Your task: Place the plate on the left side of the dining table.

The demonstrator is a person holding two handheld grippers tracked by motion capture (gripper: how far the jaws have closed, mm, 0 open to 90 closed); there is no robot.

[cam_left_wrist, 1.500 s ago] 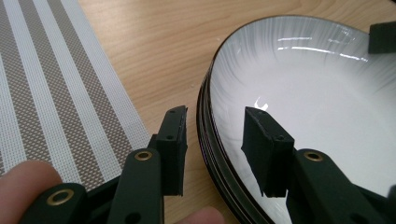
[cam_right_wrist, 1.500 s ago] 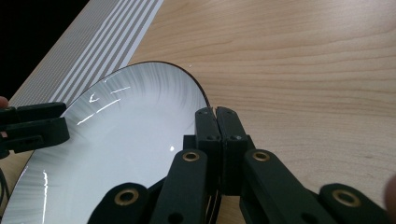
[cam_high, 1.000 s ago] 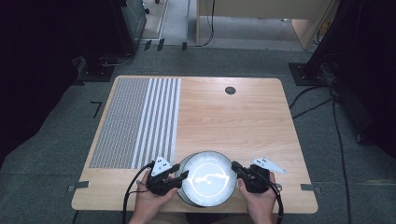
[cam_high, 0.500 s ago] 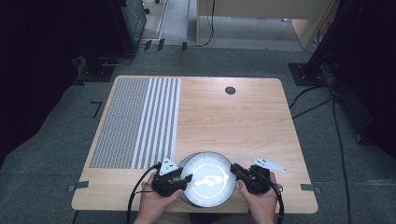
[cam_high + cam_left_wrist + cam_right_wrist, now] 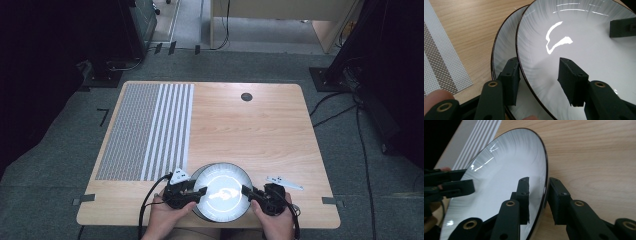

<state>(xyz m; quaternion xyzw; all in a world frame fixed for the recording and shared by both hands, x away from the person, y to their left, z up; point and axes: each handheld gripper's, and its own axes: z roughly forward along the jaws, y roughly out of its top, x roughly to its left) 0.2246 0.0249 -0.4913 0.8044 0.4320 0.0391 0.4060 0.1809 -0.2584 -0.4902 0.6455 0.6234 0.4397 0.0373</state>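
Upper plate [image 5: 574, 45] lies on a lower plate [image 5: 504, 50], offset so the lower one's rim shows on the side away from the right gripper [image 5: 248, 191]. Left gripper [image 5: 195, 191] straddles the upper plate's rim: one jaw over it, one between the two plates. Right gripper [image 5: 537, 192] straddles the opposite rim. Striped mat [image 5: 150, 130] lies ahead of the left gripper, to its outer side. A small flat piece [image 5: 284, 182] lies on the desk [image 5: 260, 135] just beyond the right gripper.
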